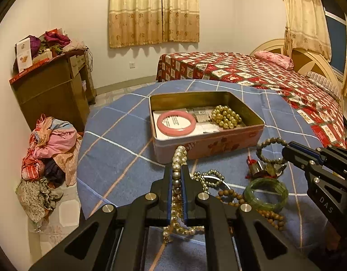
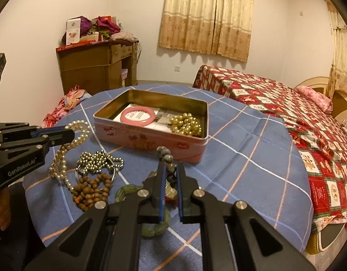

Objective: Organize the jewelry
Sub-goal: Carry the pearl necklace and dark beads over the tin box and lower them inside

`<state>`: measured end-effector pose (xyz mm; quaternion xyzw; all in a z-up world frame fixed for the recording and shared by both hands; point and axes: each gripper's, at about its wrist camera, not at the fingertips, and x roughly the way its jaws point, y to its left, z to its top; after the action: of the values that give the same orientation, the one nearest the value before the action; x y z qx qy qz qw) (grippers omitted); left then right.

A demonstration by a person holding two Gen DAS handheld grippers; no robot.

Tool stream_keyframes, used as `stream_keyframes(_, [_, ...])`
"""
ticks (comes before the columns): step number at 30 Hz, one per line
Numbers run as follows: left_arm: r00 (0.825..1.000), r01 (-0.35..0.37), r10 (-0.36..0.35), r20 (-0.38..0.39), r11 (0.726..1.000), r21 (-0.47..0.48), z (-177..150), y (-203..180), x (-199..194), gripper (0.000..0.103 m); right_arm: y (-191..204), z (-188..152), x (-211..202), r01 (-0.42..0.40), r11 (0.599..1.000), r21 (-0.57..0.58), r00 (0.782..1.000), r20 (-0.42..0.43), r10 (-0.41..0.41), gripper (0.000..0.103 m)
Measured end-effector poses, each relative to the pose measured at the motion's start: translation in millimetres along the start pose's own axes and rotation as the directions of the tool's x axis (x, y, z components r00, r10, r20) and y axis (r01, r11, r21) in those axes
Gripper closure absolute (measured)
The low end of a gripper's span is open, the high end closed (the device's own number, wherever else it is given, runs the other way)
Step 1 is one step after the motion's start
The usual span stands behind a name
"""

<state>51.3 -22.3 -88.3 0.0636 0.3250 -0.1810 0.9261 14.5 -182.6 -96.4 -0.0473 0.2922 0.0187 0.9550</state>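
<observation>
The left tongs point(image 1: 178, 176) are clamped on a pearl necklace point(image 1: 179, 158); its strand runs up between the two fingers, pokes out past their tips toward the tin, and trails down behind them in a loop onto the blue checked cloth of the bench point(image 1: 119, 149); the right tongs point(image 2: 170, 171) are closed on a dark bead bracelet point(image 2: 165, 155), a few of whose beads stick up above the fingertips, while the rest of its ring shows in the left view hanging just beside those tips; the open pink tin point(image 1: 209, 144) stands on the bench just beyond both tongs, and inside it lie a pink bangle point(image 1: 175, 123) to the left and a heap of gold beads point(image 1: 226, 116) to the right, apart from each other, on printed paper; on the cloth between the two tongs lie a small silver bead chain point(image 2: 98, 160), a brown wooden bead string point(image 2: 92, 189) and a green jade bangle point(image 1: 266, 194), close together; a red-tasselled trinket point(image 1: 259, 169) sits beneath the dark bracelet.
</observation>
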Motion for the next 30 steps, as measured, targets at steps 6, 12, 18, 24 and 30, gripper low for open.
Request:
stream_keyframes(6, [0.999, -0.009, 0.009, 0.034, 1.000, 0.004, 15.8, 2.4, -8.1, 0.097, -7.4, 9.3, -6.7, 0.017, 1.000, 0.019, 0.999, 0.042, -0.018, 0.092])
stream_keyframes(12, [0.997, -0.009, 0.008, 0.073, 1.000, 0.019, 35.2, 1.0, -11.7, 0.097, -15.3, 22.2, -11.5, 0.025, 0.999, 0.026, 0.996, 0.085, -0.027, 0.092])
stream_keyframes(18, [0.996, 0.000, -0.003, 0.085, 0.999, 0.038, 52.5, -1.5, -3.0, 0.097, -19.3, 36.2, -5.6, 0.030, 0.999, 0.017, 0.994, 0.101, -0.031, 0.092])
stream_keyframes(24, [0.997, -0.008, 0.004, 0.079, 0.999, 0.049, 70.3, -2.2, 13.6, 0.097, -19.5, 52.9, 2.3, 0.040, 0.999, 0.004, 0.992, 0.120, -0.041, 0.092])
stream_keyframes(30, [0.997, -0.030, 0.026, 0.071, 0.998, 0.055, 82.4, -1.9, 30.4, 0.097, -19.6, 65.5, 11.7, 0.058, 0.998, -0.011, 0.991, 0.123, -0.056, 0.092])
